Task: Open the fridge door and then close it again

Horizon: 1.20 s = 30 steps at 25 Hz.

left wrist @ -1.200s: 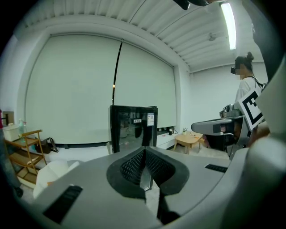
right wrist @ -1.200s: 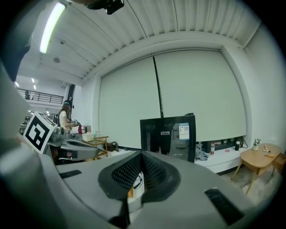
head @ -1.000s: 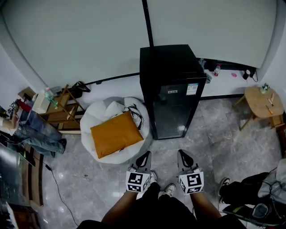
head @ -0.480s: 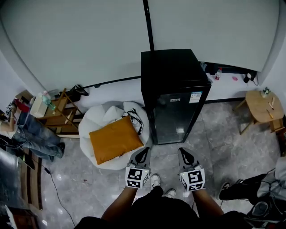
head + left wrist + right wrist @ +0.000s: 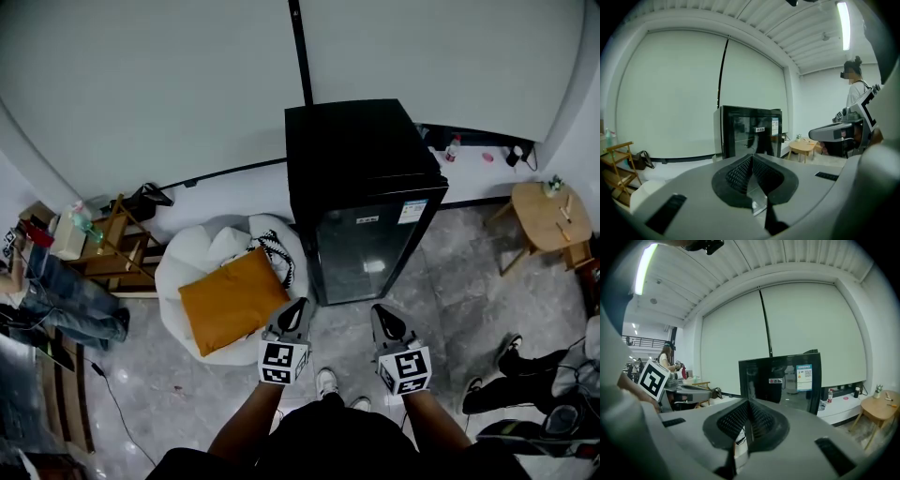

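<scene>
Glossy grey tile floor (image 5: 450, 281) running up to pale blind-covered wall (image 5: 169, 84). Black glass-door fridge (image 5: 361, 187) standing against wall, door shut. Left gripper (image 5: 298, 307) and right gripper (image 5: 380, 312) pointing at it, not touching, jaws pressed together, pinching nothing. Strip of floor lying between. White beanbag (image 5: 183, 267) carrying orange cushion (image 5: 232, 298) sitting just left of fridge; round wooden table (image 5: 548, 214) standing at right.

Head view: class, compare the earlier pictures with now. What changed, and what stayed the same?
The left gripper and right gripper have moved forward toward the fridge, their tips now near its base. Nothing was grasped or released. The fridge door stays closed; both grippers' fingers stay shut and empty.
</scene>
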Tool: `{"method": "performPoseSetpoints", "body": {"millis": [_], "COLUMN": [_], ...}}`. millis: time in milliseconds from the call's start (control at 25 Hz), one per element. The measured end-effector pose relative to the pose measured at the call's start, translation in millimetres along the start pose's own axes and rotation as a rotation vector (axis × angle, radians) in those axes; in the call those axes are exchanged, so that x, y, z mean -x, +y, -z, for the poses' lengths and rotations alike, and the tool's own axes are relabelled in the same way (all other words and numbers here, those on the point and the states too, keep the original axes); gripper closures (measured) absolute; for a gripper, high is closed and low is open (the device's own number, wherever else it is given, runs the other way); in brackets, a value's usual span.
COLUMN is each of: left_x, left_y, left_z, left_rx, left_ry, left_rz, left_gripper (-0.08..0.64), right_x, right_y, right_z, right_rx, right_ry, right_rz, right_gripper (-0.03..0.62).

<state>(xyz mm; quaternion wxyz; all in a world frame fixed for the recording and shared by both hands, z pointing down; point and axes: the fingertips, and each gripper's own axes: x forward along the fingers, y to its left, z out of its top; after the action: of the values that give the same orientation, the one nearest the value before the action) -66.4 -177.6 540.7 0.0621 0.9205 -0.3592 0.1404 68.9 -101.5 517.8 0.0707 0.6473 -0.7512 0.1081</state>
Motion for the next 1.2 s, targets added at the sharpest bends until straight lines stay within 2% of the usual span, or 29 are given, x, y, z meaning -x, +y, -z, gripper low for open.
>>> {"method": "performPoseSetpoints", "body": {"millis": [600,1080,1160,1200], "left_x": [-62.1,-100.0,-107.0,-111.0], "left_y": [43.5,70.0,75.5,76.9], "left_z": [1.8,6.9,10.3,11.2], "left_rx": [0.045,-0.016,-0.012,-0.009], "left_ry": [0.031,0.035,0.038,0.043], "left_rz": [0.074,0.085,0.086,0.092], "left_gripper": [0.538,0.537,0.529,0.501], "right_x": [-53.0,-82.5,-85.9,-87.3], "right_y": [-9.5,-12.7,-11.1,-10.5], "right_z": [-2.8,-8.6,-7.2,-6.5], "right_rx": [0.012,0.001,-0.003,-0.007], "right_ry": [0.025,0.034,0.036,0.037], "right_rz": [0.017,0.018,0.016,0.017], "right_gripper": [0.575,0.575,0.575,0.575]}}
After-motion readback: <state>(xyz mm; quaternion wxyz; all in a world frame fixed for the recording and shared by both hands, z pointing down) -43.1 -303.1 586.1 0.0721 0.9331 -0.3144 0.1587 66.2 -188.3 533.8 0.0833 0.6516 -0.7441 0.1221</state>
